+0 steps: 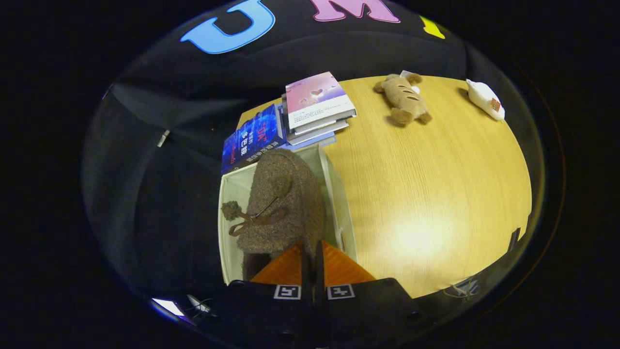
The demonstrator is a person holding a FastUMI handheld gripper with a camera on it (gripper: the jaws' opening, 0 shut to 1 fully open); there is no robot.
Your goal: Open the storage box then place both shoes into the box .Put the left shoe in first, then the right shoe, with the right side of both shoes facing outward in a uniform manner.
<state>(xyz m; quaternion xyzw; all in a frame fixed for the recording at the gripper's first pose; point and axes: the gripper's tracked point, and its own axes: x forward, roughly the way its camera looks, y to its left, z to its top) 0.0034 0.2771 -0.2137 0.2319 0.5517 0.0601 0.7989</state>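
Observation:
A brown fuzzy shoe [283, 203] with a cord bow and a pom-pom hangs upright over the open white storage box [227, 194], its lower part inside the box walls. My gripper [311, 246] is shut on the shoe's near rim, the two fingers almost touching with only a thin strip of the shoe between them. A darker brown fuzzy patch [253, 266] shows deeper in the box beside the left finger; I cannot tell whether it belongs to a second shoe. The box stands at the left end of the wooden table [426, 194].
Beyond the box lies a stack of books [317, 109], with a blue book [252, 138] leaning beside it. A brown plush toy [403, 98] and a white soft object [486, 99] lie at the table's far side. Bare tabletop stretches right of the box.

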